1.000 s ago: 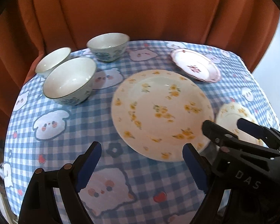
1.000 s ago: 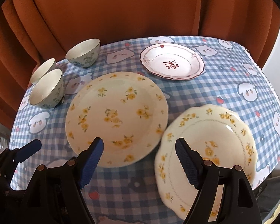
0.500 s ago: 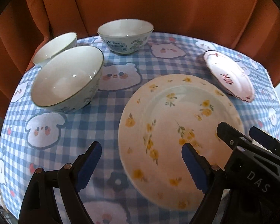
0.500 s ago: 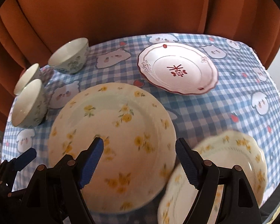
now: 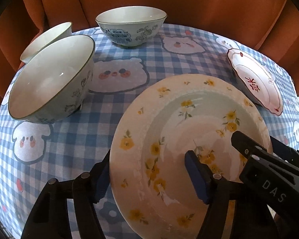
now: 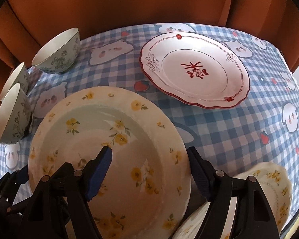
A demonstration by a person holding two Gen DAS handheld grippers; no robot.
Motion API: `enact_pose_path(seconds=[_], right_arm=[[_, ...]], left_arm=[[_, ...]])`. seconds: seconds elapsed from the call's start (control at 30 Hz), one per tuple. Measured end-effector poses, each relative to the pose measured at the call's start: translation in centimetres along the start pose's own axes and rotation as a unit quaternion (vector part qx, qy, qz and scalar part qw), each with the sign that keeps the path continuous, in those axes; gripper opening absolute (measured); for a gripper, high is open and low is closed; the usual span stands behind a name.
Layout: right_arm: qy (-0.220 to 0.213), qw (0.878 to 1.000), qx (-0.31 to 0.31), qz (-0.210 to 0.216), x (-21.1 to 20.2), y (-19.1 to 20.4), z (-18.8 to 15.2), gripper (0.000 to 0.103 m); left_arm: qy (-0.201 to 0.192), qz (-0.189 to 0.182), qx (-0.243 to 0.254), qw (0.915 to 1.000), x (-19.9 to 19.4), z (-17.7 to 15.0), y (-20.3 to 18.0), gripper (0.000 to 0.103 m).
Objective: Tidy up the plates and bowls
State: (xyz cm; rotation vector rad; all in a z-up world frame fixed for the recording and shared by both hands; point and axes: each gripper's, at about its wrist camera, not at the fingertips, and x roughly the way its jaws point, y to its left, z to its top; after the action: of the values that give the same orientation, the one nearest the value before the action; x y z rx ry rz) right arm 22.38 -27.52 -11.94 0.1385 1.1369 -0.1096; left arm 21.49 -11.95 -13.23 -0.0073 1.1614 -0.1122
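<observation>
Both my grippers astride big yellow-flower plate (image 5: 189, 131): left gripper (image 5: 147, 177) closing over its left rim, right gripper (image 6: 149, 174) closing over right rim, neither pinching yet. Seat inner fingers flat inside, outer under rim, squeeze evenly, lift level, clear of scalloped plate (image 6: 269, 189) beside right fingers.

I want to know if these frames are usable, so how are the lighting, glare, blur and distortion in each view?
Left wrist: even soft light, sharp; a small glint in the nearest bowl; fisheye bends the table edge and darkens the corners. Right wrist: mostly sharp, with pale sheen on the yellow plate; the scalloped plate at lower right looks smeared, and the same curved distortion applies.
</observation>
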Motion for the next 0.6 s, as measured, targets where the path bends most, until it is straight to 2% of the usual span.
enact_pose_path(seconds=[0.2, 0.6], right_arm=[[0.013, 1.0, -0.001, 0.013, -0.3, 0.6, -0.5, 0.079], [0.035, 0.998, -0.009, 0.046, -1.8, 4.5, -4.1, 0.079]], left_arm=[[0.015, 0.009, 0.0, 0.9998, -0.5, -0.4, 1.5, 0.07], [0.032, 0.012, -0.002, 0.9994, -2.2, -2.8, 5.5, 0.07]])
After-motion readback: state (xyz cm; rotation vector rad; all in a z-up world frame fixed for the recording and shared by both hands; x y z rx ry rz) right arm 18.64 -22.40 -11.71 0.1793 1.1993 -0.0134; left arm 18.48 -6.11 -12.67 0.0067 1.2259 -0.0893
